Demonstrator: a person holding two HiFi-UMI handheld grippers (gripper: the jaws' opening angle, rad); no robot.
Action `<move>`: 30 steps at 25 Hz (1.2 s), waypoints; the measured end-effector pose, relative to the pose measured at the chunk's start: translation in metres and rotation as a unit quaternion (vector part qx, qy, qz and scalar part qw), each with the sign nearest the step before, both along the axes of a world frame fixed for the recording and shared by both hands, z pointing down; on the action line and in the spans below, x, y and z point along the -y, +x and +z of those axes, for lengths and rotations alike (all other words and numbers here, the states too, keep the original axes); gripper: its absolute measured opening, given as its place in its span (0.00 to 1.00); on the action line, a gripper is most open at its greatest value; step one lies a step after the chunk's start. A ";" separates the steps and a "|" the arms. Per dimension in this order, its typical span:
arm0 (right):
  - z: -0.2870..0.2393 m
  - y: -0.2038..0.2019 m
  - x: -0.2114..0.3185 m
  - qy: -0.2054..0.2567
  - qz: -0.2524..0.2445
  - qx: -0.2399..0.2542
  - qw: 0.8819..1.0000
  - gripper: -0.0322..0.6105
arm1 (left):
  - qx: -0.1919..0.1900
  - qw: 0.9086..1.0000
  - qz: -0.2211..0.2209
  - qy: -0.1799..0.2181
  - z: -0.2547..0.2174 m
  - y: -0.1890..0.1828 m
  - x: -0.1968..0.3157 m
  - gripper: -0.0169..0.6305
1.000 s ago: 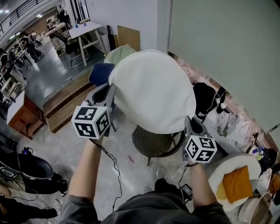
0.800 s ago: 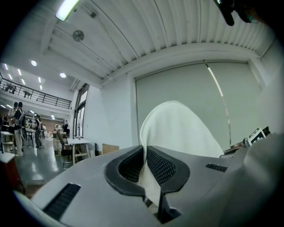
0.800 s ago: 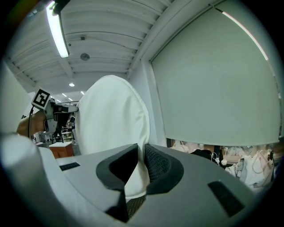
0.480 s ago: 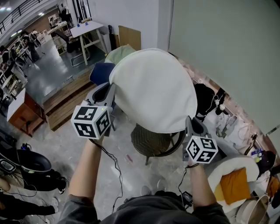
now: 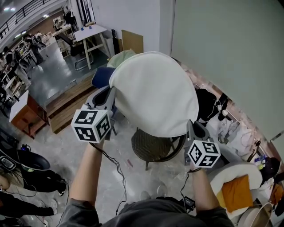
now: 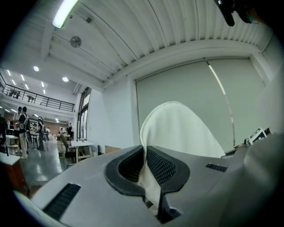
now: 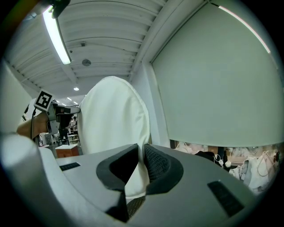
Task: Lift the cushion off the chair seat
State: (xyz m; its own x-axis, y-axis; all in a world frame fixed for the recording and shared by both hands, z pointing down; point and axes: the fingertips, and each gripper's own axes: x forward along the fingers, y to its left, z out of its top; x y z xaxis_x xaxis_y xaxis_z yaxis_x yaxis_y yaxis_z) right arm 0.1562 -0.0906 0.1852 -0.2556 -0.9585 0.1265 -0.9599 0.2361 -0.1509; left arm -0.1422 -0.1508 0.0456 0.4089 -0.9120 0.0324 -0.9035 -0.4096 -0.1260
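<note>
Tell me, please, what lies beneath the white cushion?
Under the cushion stands a chair with a dark woven seat, its near part in view. The cushion hides the seat's far part and whatever lies behind.

Workshop hall: worktables (image 5: 91,32), mezzanine railing (image 5: 20,13)

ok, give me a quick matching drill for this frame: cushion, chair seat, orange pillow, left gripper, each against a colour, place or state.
Things:
1. cushion
2. chair seat
3. orange pillow
4. left gripper

Descriptions:
A. dark and woven, below the cushion
B. shut on the cushion's edge
C. white and round
D. at the head view's lower right

Pairs: 1-C, 2-A, 3-D, 4-B
</note>
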 end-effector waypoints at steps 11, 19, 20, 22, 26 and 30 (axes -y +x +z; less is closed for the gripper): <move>-0.003 0.003 0.004 0.002 -0.005 0.000 1.000 0.12 | -0.005 1.000 -0.005 -0.001 -0.002 0.002 0.002 0.08; 0.004 0.008 0.011 -0.004 0.003 0.002 1.000 0.12 | -0.001 1.000 -0.001 0.001 -0.001 0.010 0.009 0.08; 0.005 0.009 0.013 -0.005 0.004 0.001 1.000 0.12 | 0.000 1.000 -0.001 0.001 -0.002 0.011 0.011 0.08; 0.005 0.009 0.015 -0.006 0.008 0.000 1.000 0.12 | 0.001 1.000 0.000 0.001 -0.001 0.011 0.013 0.08; 0.006 0.007 0.016 -0.004 0.010 0.003 1.000 0.12 | 0.000 1.000 0.000 0.002 0.000 0.008 0.014 0.08; 0.005 0.006 0.015 -0.004 0.009 0.002 1.000 0.12 | -0.003 1.000 0.000 0.001 0.001 0.008 0.014 0.08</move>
